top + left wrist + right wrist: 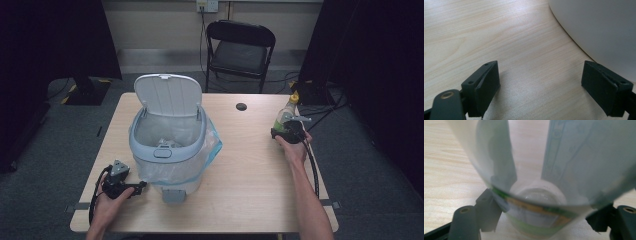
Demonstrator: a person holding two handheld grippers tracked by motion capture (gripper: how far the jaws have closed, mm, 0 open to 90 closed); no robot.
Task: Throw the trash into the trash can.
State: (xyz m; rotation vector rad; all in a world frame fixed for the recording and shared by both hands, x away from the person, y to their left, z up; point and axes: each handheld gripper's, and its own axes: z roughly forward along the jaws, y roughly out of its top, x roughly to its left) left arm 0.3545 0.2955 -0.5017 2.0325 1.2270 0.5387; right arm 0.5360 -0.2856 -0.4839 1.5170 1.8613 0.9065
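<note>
Step in hand: right gripper point(286, 131) taking bottle point(287, 113) at table's point(250, 160) right edge; jaws hugging its sides, appearing to be gripping. Left gripper point(131, 188) resting beside bin point(167, 145), jaws wide, empty. Next move likely calling for lifting bottle, carrying over open bin, releasing.

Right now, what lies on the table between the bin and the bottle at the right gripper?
Nothing: in the high view, bare wooden table runs from the bin to the bottle.
</note>
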